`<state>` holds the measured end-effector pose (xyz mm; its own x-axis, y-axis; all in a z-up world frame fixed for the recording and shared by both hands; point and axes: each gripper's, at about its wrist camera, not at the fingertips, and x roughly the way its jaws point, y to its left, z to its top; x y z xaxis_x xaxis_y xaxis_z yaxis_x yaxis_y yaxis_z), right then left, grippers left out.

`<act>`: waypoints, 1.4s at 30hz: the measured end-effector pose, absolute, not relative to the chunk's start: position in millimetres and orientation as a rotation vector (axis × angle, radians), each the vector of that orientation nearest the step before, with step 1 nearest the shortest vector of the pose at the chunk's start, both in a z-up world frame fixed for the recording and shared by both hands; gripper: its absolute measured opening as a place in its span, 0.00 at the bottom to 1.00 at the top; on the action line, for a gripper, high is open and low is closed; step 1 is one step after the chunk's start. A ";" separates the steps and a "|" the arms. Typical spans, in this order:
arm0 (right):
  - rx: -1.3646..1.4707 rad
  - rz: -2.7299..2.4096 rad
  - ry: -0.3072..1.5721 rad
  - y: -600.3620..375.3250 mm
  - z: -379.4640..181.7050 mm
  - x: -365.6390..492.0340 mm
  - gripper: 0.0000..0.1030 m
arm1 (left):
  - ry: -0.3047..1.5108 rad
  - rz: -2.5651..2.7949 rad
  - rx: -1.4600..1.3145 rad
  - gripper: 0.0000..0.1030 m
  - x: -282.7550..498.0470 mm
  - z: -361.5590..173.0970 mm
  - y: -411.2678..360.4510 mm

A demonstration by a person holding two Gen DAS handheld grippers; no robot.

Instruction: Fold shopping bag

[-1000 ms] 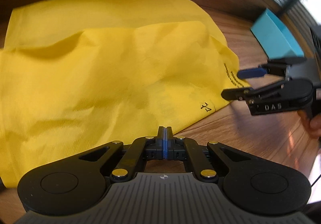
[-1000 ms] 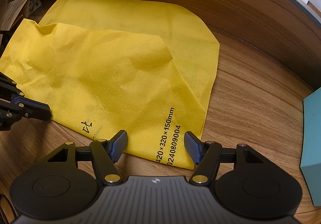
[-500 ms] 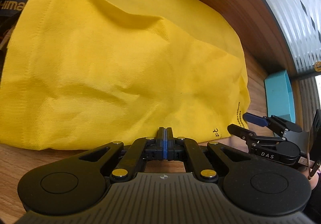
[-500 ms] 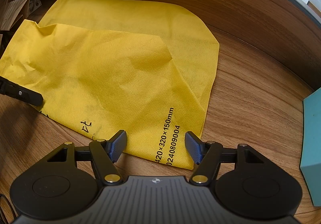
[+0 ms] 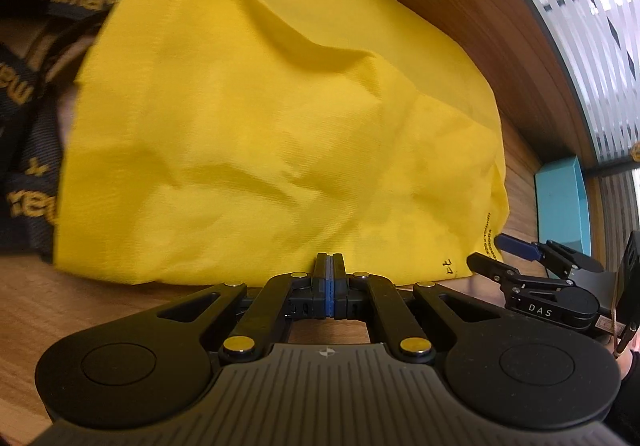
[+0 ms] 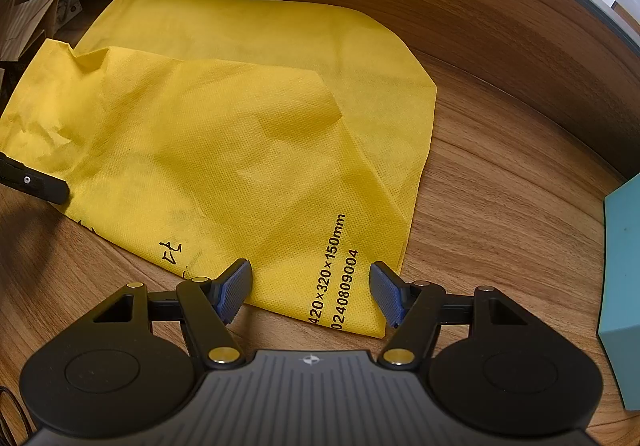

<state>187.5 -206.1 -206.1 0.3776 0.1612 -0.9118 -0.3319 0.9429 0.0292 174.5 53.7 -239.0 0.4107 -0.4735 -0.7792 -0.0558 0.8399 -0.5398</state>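
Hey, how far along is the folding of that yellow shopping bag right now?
Done: one side of the yellow shopping bag already lies folded over the rest, its slanted edge showing on top. In hand: the left tongs are shut at the bag's near edge, whether on fabric I cannot tell; the right tongs stand open over the printed corner, gripping nothing. Left: the bag is still wide and rumpled on the wooden table, so further folds remain.

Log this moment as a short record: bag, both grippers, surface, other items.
bag: yellow shopping bag, lying on the table, one layer folded over, black printed text near its front corner
left gripper: left gripper, jaws shut, at the bag's near edge; no fabric visibly pinched
right gripper: right gripper, jaws open, straddling the printed corner, pads not pressing
surface: wooden table
other items: teal box to the right; dark printed straps left of the bag
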 end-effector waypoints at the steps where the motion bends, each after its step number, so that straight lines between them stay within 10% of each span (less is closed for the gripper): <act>1: -0.169 0.317 1.142 -206.2 -206.4 187.6 0.69 | 1.128 -0.275 -0.536 0.02 174.0 -238.9 55.0; 33: -0.196 0.297 1.100 -201.2 -189.0 200.0 0.63 | 1.080 -0.178 -0.267 0.05 187.2 -217.2 30.3; 42: -0.180 0.248 1.104 -225.4 -193.2 239.2 0.77 | 1.074 -0.186 -0.297 0.05 183.3 -218.8 40.5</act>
<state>239.2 -225.4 -193.2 0.4270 0.1084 -0.8977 -0.2867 0.9578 -0.0207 183.3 40.5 -218.8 0.4666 -0.2917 -0.8350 0.0058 0.9450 -0.3270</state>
